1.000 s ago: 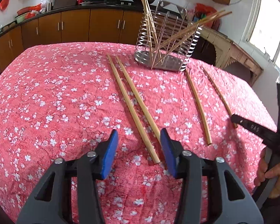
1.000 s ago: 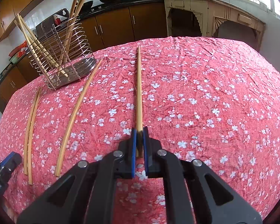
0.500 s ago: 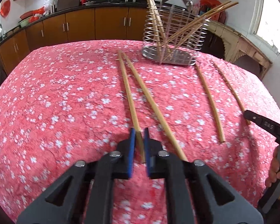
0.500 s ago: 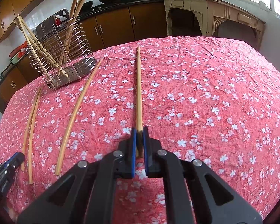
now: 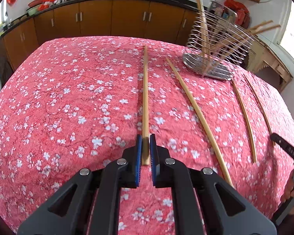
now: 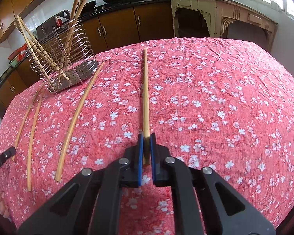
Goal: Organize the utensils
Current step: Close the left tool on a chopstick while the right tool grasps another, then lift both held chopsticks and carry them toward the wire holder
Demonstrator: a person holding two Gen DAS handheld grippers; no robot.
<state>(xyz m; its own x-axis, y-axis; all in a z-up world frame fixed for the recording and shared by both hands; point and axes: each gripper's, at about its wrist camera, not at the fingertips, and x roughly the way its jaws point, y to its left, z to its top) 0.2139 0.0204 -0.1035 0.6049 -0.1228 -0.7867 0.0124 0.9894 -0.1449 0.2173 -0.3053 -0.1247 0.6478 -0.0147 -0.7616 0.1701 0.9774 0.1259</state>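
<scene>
Since a second ago the left hand-held gripper (image 5: 145,146) has clamped its blue pads on the near end of one chopstick (image 5: 145,98), which now points straight ahead over the desk (image 5: 58,107); its neighbour (image 5: 196,113) lies just right of it. Right hand-held gripper (image 6: 146,146) stays clenched on another chopstick (image 6: 145,98). More chopsticks stand in the wire holder (image 6: 64,58) at the desk's far side. Small white lettering on the black gripper arm (image 5: 286,148) is too small to read.
</scene>
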